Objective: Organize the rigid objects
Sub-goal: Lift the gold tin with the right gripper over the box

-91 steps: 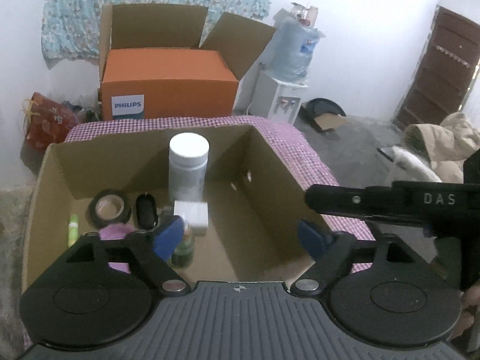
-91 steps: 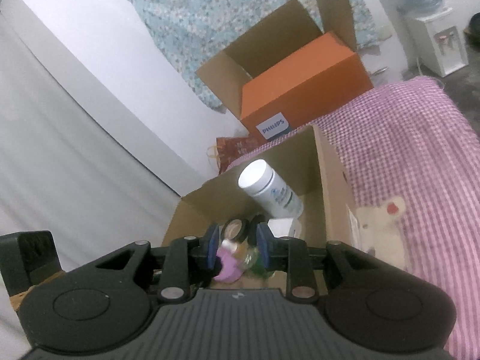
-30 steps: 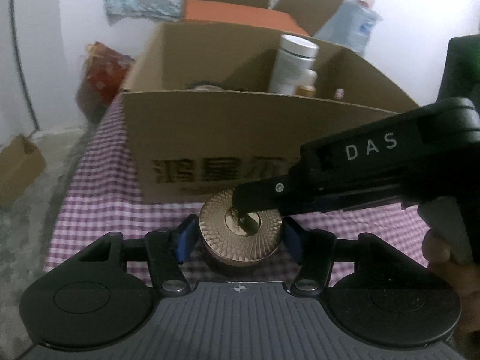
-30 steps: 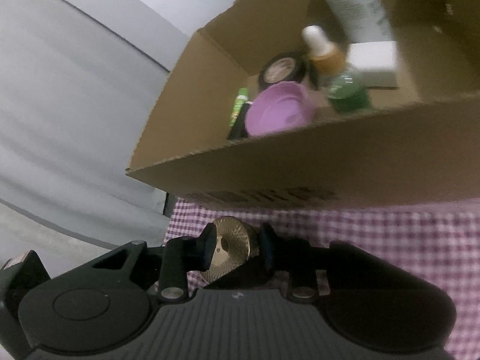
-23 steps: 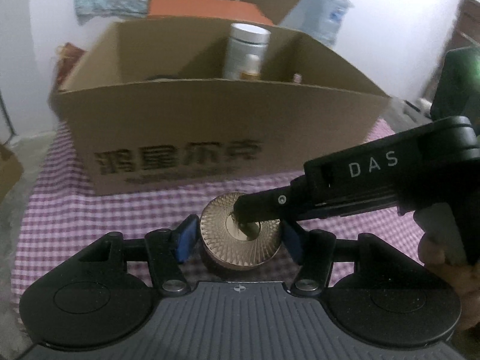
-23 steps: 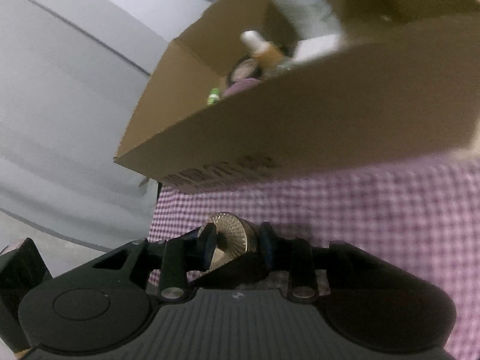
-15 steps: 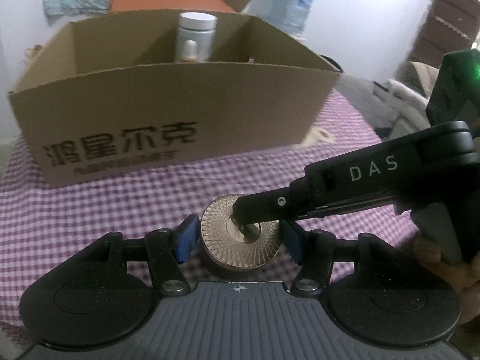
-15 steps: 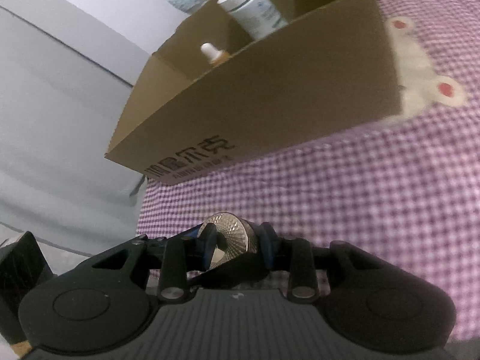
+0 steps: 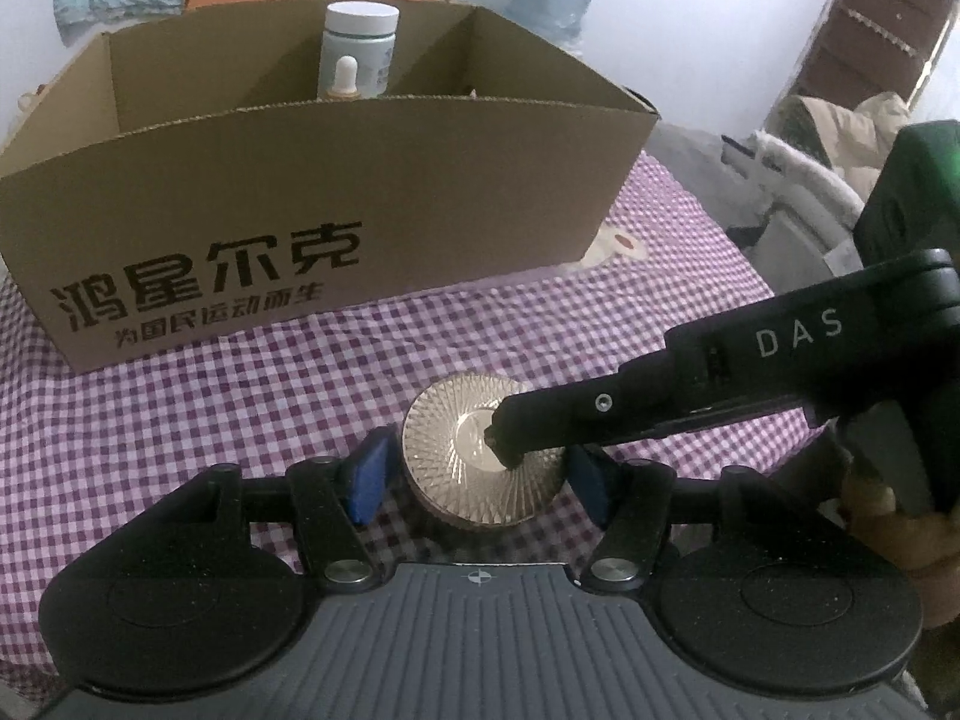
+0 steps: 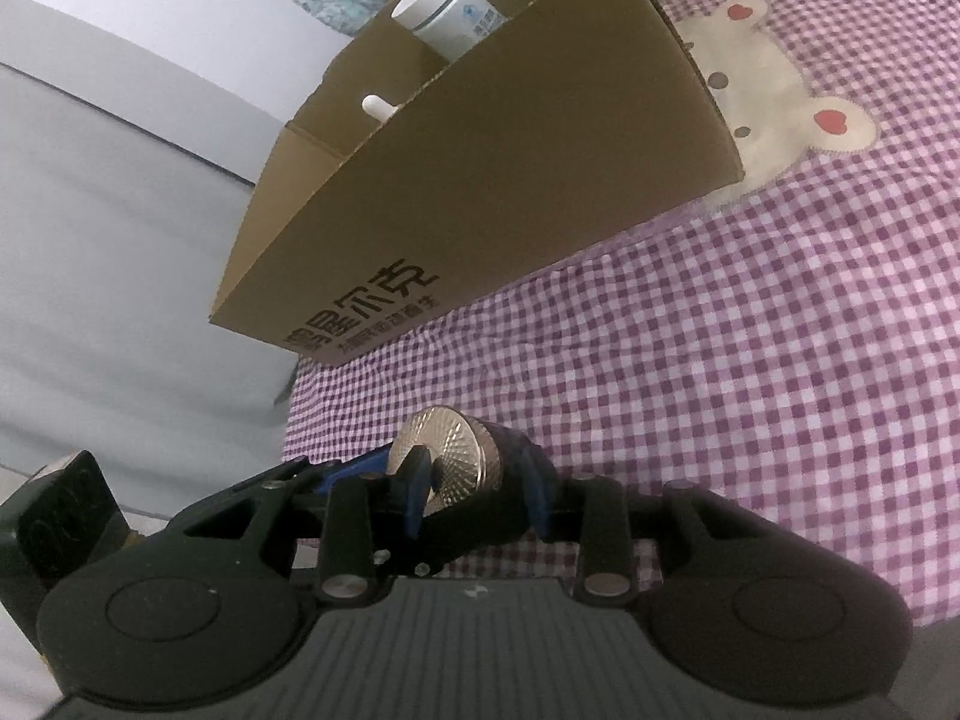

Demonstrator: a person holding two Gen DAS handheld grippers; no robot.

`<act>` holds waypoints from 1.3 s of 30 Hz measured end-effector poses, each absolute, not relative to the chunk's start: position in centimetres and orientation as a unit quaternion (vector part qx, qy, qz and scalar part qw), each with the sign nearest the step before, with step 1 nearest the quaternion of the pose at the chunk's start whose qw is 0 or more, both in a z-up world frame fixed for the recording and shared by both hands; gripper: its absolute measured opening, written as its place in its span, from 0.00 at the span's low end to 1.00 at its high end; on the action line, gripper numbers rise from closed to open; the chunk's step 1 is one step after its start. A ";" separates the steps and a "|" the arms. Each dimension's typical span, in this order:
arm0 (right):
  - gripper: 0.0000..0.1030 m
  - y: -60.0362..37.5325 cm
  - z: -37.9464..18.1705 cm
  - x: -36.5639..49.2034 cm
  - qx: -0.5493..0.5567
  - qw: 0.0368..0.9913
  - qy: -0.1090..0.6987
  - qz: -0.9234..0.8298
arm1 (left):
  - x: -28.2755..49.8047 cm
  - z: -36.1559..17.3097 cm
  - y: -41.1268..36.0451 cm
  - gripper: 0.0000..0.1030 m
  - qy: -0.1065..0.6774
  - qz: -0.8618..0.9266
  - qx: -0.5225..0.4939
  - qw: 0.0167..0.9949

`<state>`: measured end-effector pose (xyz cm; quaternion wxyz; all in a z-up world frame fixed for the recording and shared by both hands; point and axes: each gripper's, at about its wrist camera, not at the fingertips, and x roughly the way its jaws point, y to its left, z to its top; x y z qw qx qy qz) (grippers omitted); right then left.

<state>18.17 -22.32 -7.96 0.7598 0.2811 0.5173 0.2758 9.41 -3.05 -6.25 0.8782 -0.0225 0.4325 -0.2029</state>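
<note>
Gold-lidded jar (image 9: 480,456) on checked cloth (image 9: 240,420), just before cardboard box (image 9: 336,198). Left tongs (image 9: 474,474) opening, pads off jar sides; right tongs (image 10: 474,498) clamp jar top-to-bottom, likely handover for boxing.

"DAS" on the right tongs (image 9: 501,441); "鸿星尔克" (large black print) on the cardboard box (image 9: 336,204)

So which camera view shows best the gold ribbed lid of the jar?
The left wrist view: the gold ribbed lid faces the camera, only partly covered by the right gripper. In the right wrist view the lid is tilted and seen edge-on, half hidden behind a finger.
</note>
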 end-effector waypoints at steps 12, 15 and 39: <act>0.36 -22.1 -8.3 17.9 0.285 0.762 0.514 0.272 | 10.3 -6.9 -3.5 0.60 0.431 -0.206 -0.024 0.878; 0.37 -22.6 -8.1 18.2 0.285 0.767 0.511 0.264 | 10.9 -6.8 -4.0 0.61 0.431 -0.212 -0.019 0.877; 0.49 -22.7 -8.6 18.7 0.291 0.771 0.505 0.258 | 12.1 -7.1 -6.0 0.59 0.432 -0.208 0.020 0.877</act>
